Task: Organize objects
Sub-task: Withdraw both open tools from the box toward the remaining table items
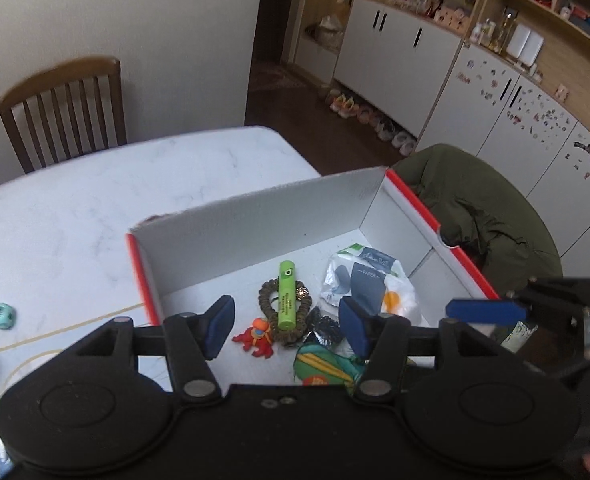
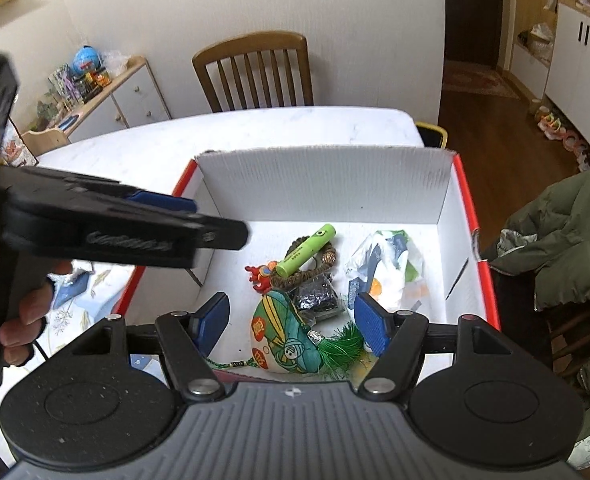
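Note:
A white cardboard box with red edges [image 1: 415,200] [image 2: 323,184] stands on the marble table. Inside lie a green tube [image 1: 287,296] [image 2: 307,254] across a bead bracelet [image 1: 265,294], a red toy figure [image 1: 255,338] [image 2: 259,274], a tissue pack [image 1: 369,280] [image 2: 387,268], a dark foil packet [image 2: 319,296] and a green pouch with a tassel [image 1: 323,364] [image 2: 283,332]. My left gripper [image 1: 287,326] [image 2: 203,220] hovers open over the box's near left side, holding nothing. My right gripper [image 2: 293,324] is open and empty above the pouch.
A teal ball-like toy [image 1: 2,315] lies on the table [image 1: 95,200] left of the box. A wooden chair [image 2: 255,72] stands at the far side. A green jacket [image 2: 567,248] hangs over a chair right of the box. A patterned cloth [image 2: 75,284] lies beside the box's left wall.

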Tool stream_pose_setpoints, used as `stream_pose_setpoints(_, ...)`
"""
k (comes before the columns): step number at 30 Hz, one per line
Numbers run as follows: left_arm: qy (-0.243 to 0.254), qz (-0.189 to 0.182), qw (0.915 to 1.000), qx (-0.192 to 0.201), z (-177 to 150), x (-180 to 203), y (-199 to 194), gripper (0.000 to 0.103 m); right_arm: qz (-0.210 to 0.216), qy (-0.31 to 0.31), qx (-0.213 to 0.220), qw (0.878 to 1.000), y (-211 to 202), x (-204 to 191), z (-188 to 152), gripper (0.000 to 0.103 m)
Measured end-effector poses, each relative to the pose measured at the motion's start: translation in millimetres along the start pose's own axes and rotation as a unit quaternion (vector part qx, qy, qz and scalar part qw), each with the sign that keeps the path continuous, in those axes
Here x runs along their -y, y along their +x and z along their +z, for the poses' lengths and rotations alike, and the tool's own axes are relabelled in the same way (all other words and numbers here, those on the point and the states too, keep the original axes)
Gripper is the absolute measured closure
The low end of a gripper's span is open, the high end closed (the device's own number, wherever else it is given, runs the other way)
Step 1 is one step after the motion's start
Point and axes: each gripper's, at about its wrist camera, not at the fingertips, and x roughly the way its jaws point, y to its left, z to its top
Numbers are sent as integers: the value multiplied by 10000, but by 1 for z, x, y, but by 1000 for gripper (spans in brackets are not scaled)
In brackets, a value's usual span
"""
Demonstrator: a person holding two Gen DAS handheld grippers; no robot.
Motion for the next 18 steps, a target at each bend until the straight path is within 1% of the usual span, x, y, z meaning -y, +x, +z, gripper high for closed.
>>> stream_pose_setpoints(4, -29, 17, 9998, 221, -10, -6, -28, 44, 45, -32, 243, 9997, -21, -10, -2, 35)
stream_pose_setpoints(7, -76, 28, 9994, 344, -19, -15, -47, 39, 116, 14, 348, 9993, -31, -17, -3, 34)
stream_pose_setpoints(9, -101, 128, 9990, 412, -25, -21, -59, 38, 165, 56, 385, 9991, -35, -23, -4, 28)
stream_pose_setpoints(11, -129, 211, 9987, 444, -31, -27, -70, 30, 205, 97, 412, 9989, -38, -31, -6, 27)
stream_pose_setpoints(13, -177, 273, 9984, 472, -38, -36, -79, 27, 250, 138, 399, 9988, -39, -38, -7, 25)
stream_pose_setpoints(15, -234, 348, 9979, 495, -45, -44, -87, 22, 282, 166, 398, 9987, -39, -46, -9, 20)
stream_pose_setpoints(17, -297, 392, 9974, 525, -51, -55, -96, 17, 327, 180, 373, 9986, -39, -56, -11, 19)
stream_pose_setpoints(18, -327, 409, 9972, 534, -54, -60, -99, 17, 334, 176, 360, 9986, -38, -61, -11, 19)
